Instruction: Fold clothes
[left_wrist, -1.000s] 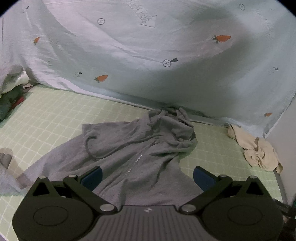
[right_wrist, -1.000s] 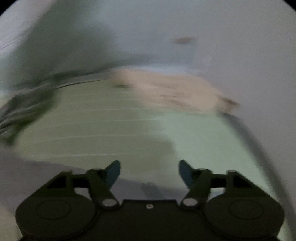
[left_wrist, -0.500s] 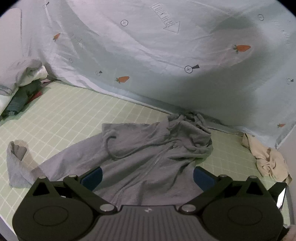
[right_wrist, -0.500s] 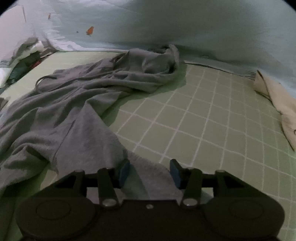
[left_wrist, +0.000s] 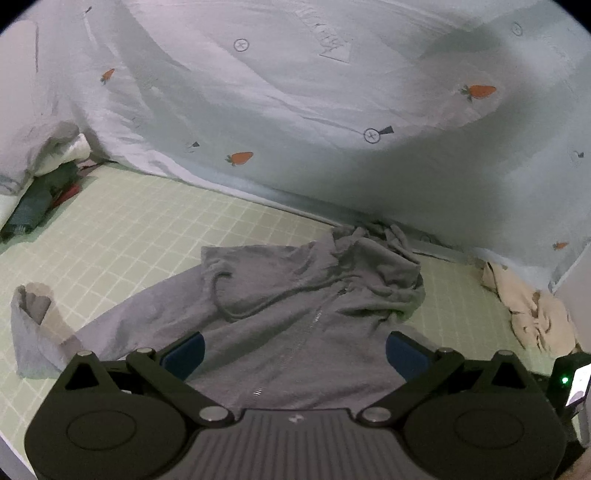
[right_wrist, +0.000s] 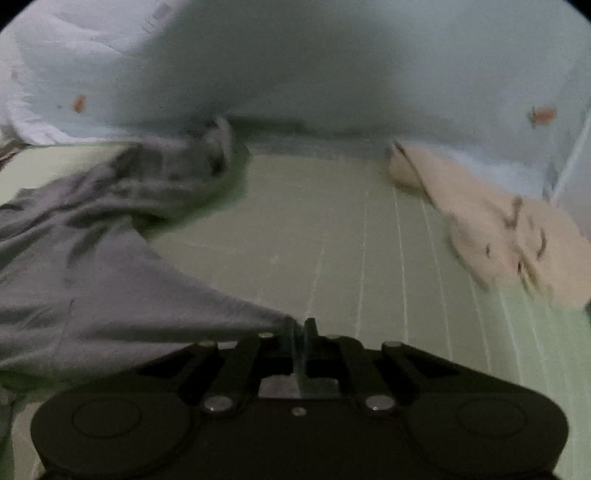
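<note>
Since half a second ago, right gripper (right_wrist: 300, 326) has pinched shut on the grey hoodie (left_wrist: 295, 306), pulling a corner taut.
Left view: left gripper (left_wrist: 293, 349) gapes wide above the hem, hood at 1 o'clock. Right view: cloth stretches toward 9 o'clock; I'd lift slowly, keeping tension even.

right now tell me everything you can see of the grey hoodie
The grey hoodie is soft knit with a front zip and a drawstring loop. It lies face up and rumpled on the green checked sheet, hood bunched against the carrot-print quilt, one sleeve trailing out with its cuff turned up. The right gripper is shut on its edge, pulling it taut.
</note>
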